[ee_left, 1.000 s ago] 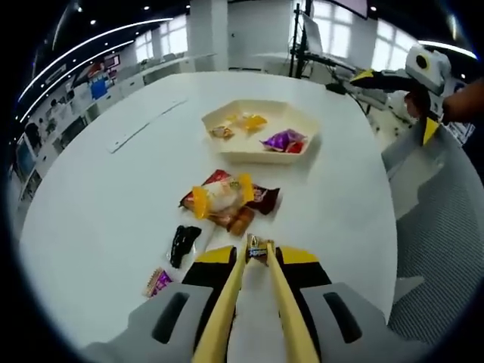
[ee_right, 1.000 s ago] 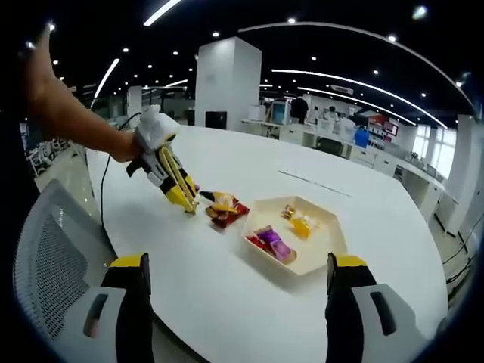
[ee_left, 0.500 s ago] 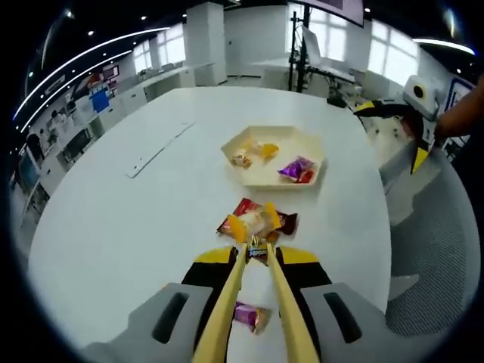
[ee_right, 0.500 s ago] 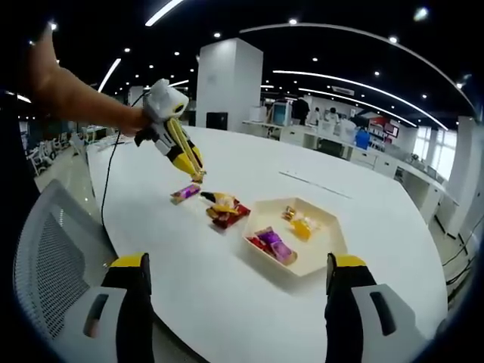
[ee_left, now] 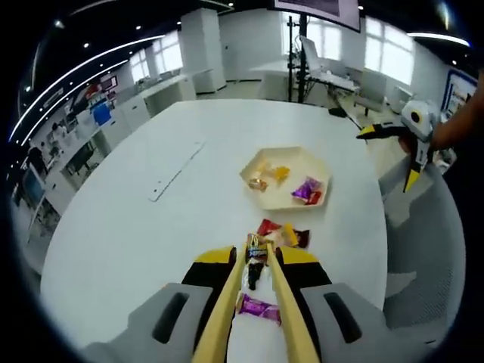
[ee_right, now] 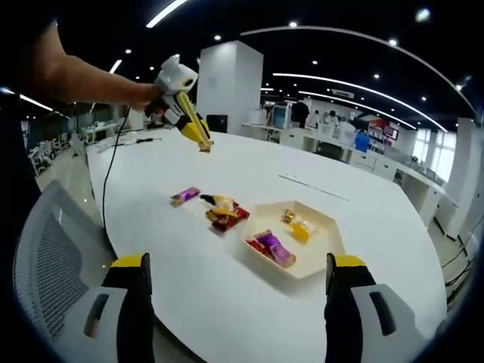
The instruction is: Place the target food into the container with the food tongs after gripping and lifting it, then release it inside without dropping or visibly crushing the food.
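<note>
Snack packets [ee_right: 224, 210] lie beside the tray [ee_right: 321, 253], purple packet [ee_right: 184, 196] apart

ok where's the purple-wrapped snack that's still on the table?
The purple snack lies on the white table, left of the snack pile in the right gripper view, outside the tray.

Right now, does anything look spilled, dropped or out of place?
Nothing stands out. The tongs hold a small snack clear above the table; other snacks lie in a loose pile beside the tray, which sits flat with wrapped snacks inside.
</note>
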A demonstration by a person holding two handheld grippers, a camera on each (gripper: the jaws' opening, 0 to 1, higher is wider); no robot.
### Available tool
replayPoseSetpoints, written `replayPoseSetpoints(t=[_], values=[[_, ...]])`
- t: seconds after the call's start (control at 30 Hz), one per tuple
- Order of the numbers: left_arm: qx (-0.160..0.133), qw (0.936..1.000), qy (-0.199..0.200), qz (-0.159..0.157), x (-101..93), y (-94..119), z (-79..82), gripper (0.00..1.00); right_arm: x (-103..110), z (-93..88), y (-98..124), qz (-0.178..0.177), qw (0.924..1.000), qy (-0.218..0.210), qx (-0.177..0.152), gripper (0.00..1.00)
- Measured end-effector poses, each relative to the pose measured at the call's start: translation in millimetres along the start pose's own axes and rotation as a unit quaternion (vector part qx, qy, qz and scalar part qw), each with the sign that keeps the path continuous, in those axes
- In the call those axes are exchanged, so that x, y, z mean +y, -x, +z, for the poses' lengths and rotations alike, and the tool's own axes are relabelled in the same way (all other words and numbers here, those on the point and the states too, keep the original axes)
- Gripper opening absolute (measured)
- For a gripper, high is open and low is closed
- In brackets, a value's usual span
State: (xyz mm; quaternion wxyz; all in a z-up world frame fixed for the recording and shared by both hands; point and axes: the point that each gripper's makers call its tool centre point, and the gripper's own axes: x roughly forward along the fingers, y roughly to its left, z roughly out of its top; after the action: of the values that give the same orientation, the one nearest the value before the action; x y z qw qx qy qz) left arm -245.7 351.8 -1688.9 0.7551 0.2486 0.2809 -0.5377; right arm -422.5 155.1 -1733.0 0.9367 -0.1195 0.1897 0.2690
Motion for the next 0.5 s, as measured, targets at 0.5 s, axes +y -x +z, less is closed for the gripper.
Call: replayPoseSetpoints(t=[0.5], values=[[-0.001, 1.0, -0.006, -0.003, -4.4, -3.4, 8.8, 0.17, 0.4, -0.9, -0.5, 0.003, 1.0, -0.001, 0.001, 0.93]])
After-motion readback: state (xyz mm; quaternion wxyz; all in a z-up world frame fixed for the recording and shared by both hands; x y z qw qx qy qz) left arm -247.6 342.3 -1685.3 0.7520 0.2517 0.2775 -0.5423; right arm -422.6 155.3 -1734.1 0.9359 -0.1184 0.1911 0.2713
